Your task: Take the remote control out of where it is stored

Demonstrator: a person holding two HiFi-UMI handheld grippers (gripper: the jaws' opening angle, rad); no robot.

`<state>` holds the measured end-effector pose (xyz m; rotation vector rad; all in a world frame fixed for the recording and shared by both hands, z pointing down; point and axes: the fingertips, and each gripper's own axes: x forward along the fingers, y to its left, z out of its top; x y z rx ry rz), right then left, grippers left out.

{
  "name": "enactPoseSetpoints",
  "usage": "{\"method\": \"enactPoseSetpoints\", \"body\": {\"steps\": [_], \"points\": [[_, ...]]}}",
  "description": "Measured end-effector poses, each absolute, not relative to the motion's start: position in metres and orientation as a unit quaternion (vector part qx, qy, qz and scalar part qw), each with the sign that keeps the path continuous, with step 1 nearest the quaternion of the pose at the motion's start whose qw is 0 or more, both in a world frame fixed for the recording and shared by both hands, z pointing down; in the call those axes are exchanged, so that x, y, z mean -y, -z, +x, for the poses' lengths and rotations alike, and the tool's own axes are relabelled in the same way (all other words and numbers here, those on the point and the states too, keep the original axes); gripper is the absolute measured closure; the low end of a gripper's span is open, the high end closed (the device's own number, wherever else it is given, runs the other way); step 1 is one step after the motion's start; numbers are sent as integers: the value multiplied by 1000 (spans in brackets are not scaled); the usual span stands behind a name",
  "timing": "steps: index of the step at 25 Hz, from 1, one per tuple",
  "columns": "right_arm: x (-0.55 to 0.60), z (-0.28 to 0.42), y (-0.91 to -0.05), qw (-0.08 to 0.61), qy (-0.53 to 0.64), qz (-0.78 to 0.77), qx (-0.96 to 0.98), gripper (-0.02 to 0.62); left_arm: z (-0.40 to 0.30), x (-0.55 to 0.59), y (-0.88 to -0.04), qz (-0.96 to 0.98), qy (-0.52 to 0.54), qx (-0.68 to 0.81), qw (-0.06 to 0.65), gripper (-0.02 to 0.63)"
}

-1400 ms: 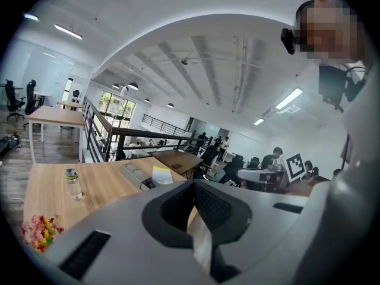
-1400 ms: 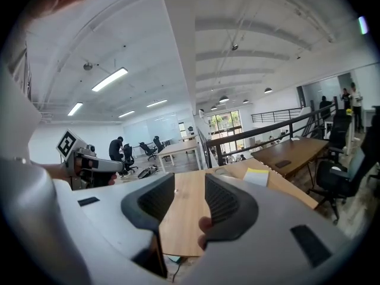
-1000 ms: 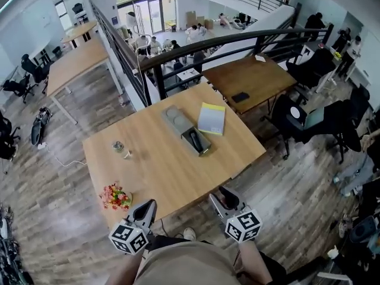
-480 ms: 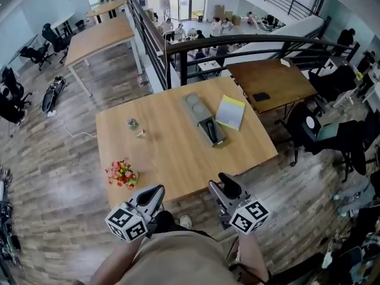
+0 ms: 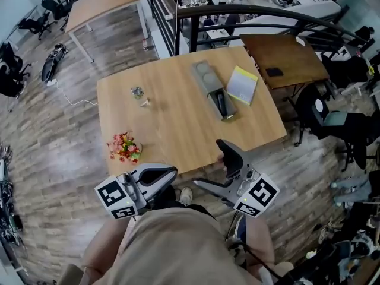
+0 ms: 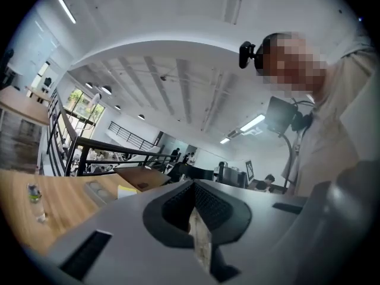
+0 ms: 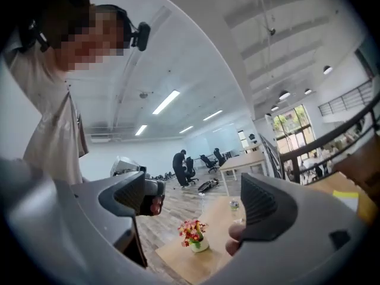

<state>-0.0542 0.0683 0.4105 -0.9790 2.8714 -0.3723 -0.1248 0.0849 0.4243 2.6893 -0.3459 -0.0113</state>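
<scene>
— Wooden square table (image 5: 178, 129), light brown: it lies below you, its near edge just ahead of both your tools.
— Confirmed. Your right gripper (image 5: 208, 162) hangs off that near edge. Its jaws have just been opening and now stand spread wide, with nothing between them. Its own view shows only the table beyond the gap.
— Your left gripper (image 5: 173, 171) is beside it, off the same edge. Its jaws are pressed together and grip nothing.
— Next, the long grey tray (image 5: 203, 73) toward the table's far side. It has two round recesses at its far end.
— Just beside it, on your right, lies the yellow-and-white notebook (image 5: 242, 85).
— The slim black remote control (image 5: 221, 104) lies inside the tray's near end, well apart from both your grippers.
— Near the table's left front corner stands the small pot of red and yellow flowers (image 5: 123, 148).
— Smallest item: the little clear glass jar (image 5: 138, 92), farther back on your left side.
</scene>
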Motion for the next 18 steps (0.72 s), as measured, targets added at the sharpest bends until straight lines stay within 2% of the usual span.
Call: {"method": "enactPoseSetpoints", "body": {"steps": [4, 7, 10, 12, 13, 18], "points": [[-43, -76, -395, 30, 102, -286, -952, 98, -121, -69, -417, 978, -7, 92, 190, 606], [-14, -79, -403, -13, 94, -315, -944, 102, -125, -50, -418, 976, -1, 88, 200, 606], [-2, -73, -393, -4, 98, -337, -936, 148, -124, -34, -414, 974, 3, 90, 208, 606], [4, -63, -379, 32, 112, -328, -937, 229, -114, -27, -412, 976, -8, 90, 196, 606], [9, -58, -375, 41, 113, -317, -941, 248, -107, -23, -412, 977, -13, 89, 191, 606], [28, -46, -367, 46, 99, -210, -972, 247, -71, -4, -417, 979, -36, 107, 168, 606]]}}
